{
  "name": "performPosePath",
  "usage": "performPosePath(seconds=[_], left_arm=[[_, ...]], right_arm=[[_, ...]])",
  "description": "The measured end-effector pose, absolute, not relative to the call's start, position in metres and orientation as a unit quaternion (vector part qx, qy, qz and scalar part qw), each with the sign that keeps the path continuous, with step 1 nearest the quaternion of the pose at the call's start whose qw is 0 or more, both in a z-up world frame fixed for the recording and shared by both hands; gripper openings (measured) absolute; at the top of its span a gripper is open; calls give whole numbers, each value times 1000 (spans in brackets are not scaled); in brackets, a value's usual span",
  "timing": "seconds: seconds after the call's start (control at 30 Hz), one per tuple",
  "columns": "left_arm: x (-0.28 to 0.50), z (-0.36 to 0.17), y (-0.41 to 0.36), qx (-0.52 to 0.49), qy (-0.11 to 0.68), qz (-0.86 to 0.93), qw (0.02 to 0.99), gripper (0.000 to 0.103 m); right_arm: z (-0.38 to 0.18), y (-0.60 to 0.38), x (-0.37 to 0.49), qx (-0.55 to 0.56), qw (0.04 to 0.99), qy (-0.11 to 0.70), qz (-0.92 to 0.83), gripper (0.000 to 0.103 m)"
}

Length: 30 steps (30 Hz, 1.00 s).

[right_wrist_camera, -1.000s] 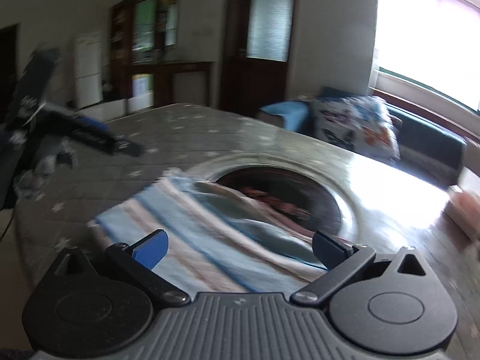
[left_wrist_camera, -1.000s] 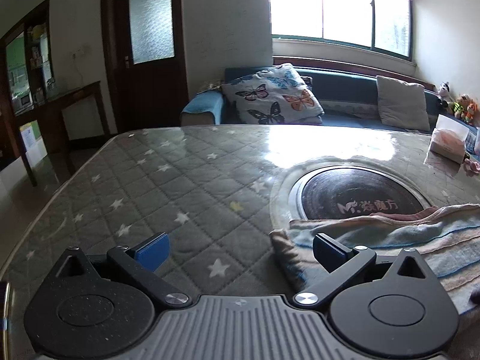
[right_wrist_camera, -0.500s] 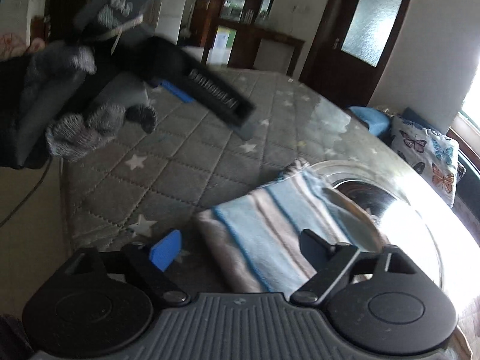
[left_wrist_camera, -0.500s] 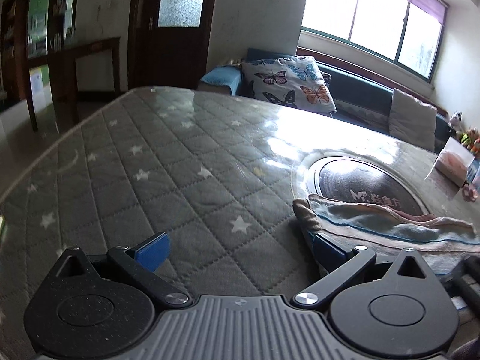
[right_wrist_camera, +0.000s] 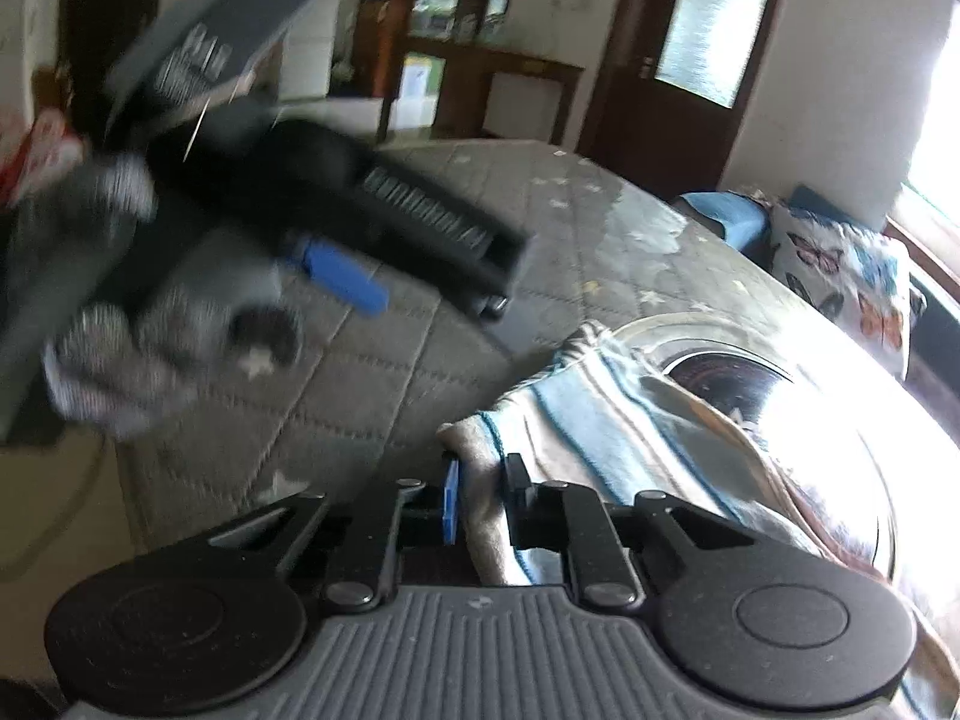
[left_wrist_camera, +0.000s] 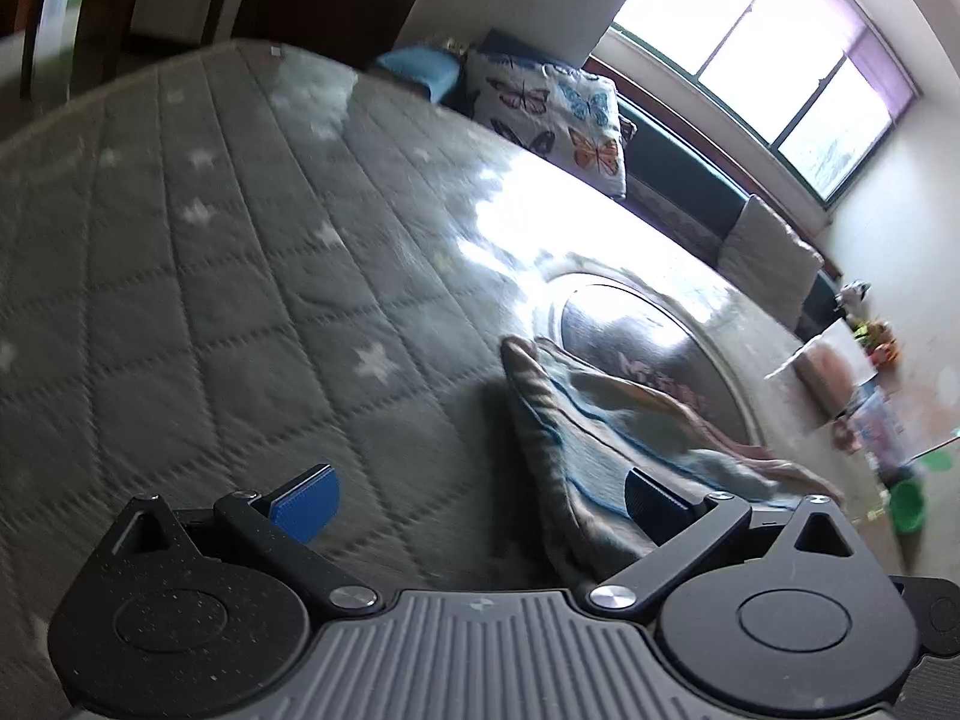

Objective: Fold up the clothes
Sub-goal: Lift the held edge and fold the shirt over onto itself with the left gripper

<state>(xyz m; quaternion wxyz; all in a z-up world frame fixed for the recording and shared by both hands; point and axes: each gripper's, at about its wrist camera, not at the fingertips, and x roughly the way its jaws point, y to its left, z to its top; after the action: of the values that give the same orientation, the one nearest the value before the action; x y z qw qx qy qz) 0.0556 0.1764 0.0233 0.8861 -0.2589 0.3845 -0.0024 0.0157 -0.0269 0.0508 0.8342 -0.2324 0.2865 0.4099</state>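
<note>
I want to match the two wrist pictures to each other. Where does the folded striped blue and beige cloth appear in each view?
Left wrist view: the folded striped blue and beige cloth lies at lower right, beside the right finger of the open left tongs.
Right wrist view: the cloth lies centre to lower right, its near edge pinched in the right tongs.
Shared landmark: the round dark glass disc set in the table, behind the cloth.

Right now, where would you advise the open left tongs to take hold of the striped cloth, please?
Probably its near rolled corner, approached from the bare quilted side. That edge stands raised, so the left tongs can straddle it; the right tongs already pinch another corner.
</note>
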Motion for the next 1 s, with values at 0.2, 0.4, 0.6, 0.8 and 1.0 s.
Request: performPosePath(seconds=[0.2, 0.4, 0.6, 0.8, 1.0], left_arm=[[62, 21, 167, -321, 392, -33, 861, 98], [77, 12, 160, -371, 407, -54, 833, 75], [85, 7, 151, -373, 410, -69, 829, 19], [84, 8, 149, -355, 406, -59, 840, 12], [82, 10, 145, -341, 401, -58, 848, 12]], right_arm=[[70, -49, 21, -179, 849, 287, 407, 11], [78, -67, 23, -150, 855, 282, 408, 10], [73, -77, 26, -130, 849, 290, 422, 11], [74, -111, 42, -82, 854, 303, 415, 24], [51, -137, 86, -75, 877, 327, 343, 23]])
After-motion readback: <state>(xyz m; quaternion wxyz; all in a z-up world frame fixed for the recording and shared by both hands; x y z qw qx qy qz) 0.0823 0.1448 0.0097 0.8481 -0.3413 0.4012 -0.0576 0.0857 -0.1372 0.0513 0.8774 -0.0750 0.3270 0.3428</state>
